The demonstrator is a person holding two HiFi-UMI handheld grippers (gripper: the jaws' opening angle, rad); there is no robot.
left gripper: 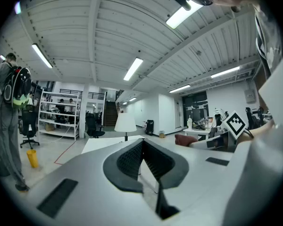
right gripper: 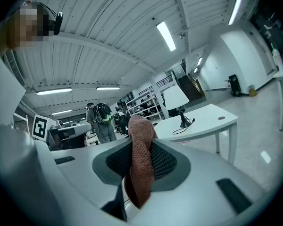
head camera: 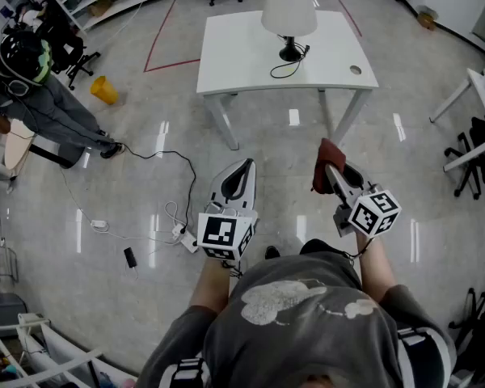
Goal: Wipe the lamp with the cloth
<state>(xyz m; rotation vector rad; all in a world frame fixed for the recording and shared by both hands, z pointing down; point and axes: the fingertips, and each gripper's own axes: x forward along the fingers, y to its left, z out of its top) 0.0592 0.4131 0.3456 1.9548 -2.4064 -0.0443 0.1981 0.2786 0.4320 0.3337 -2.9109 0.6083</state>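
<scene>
White table (head camera: pixel 242 55) bears lamp (head camera: pixel 289 10) on glossy floor (head camera: pixel 267 136); right hand-held gripper (head camera: pixel 333 172) clamps cloth (head camera: pixel 322 166); left hand-held gripper (head camera: pixel 242 165) closed, empty

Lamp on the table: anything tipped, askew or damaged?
Nothing stands out. The white-shaded lamp stands upright on the white table, its black cord looped beside it. The reddish-brown cloth is clamped in the right claw.
</scene>
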